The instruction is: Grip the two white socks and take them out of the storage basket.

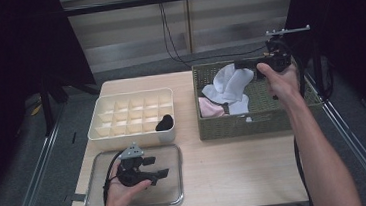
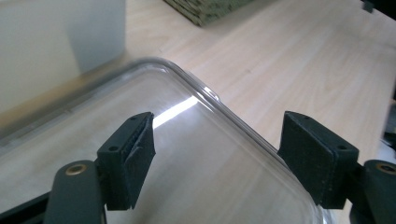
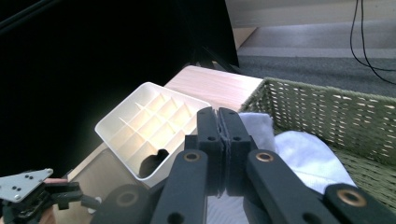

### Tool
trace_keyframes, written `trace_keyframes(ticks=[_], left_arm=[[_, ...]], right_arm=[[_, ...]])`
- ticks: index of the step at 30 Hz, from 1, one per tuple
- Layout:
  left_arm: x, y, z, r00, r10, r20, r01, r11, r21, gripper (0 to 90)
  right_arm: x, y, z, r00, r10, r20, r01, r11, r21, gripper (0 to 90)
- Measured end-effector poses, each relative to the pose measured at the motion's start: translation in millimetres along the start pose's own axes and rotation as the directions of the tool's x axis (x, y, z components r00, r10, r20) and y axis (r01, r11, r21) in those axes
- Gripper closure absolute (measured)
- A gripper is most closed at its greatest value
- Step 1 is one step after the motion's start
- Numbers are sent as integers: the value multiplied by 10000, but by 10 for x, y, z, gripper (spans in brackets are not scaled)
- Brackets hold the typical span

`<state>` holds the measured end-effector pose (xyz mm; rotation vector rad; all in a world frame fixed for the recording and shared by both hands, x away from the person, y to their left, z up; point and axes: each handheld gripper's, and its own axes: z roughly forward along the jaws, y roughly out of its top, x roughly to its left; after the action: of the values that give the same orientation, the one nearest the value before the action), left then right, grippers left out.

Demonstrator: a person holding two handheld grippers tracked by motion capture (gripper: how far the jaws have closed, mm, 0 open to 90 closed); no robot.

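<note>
White cloth [image 1: 232, 83] hangs from the right claw [image 1: 246, 64], whose jaws are pressed together on it above the woven basket [image 1: 233, 126] at the far right of the worktop [image 1: 237, 168]. A pink cloth [image 1: 210, 107] lies in the basket below. The left claw [image 1: 157, 167] hovers over the clear tray [image 1: 175, 200] at the near left, its jaws apart with nothing between them. Just beyond the tray stands a cream divided box [image 1: 101, 135]; a black bundle [image 1: 164, 122] sits in its near right compartment.
</note>
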<state>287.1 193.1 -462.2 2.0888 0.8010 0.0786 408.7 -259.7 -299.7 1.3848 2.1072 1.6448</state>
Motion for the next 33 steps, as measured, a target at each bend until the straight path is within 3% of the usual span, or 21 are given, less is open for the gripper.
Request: trace_keyframes(ticks=[4,6,8,11,19,24,29,33], left_arm=[[64,29,12,9999,-83,-124,82,10000,-41,279],[74,43,35,9999,-114,40,114,9999,26,276],[61,78,65,9999,99,123,-101,9998,173,278],[35,139,97,9993,97,368,-96,10000,-28,286],[-41,198,117,9986,331,418,-319,9991,-279,335],[22,184,56,9995,85,320,-66,9982,-595,353],[33,177,59,9996,-48,285,65,9983,-581,353],[17,181,75,9994,2,335,16,9986,-533,340]], right_arm=[[66,12,-26,9998,-132,-144,130,9999,-97,888],[93,12,-46,9996,-160,-244,156,9997,-179,888],[123,4,-74,9988,-269,-397,255,9990,-355,888],[177,3,-101,9984,-346,-436,328,9986,-424,888],[319,-30,-168,9958,-593,-696,561,9973,-473,888],[426,-82,-255,9944,-653,-826,604,9964,-602,888],[555,-121,-359,9925,-790,-934,720,9945,-758,888],[655,-173,-420,9922,-917,-847,870,9945,-579,888]])
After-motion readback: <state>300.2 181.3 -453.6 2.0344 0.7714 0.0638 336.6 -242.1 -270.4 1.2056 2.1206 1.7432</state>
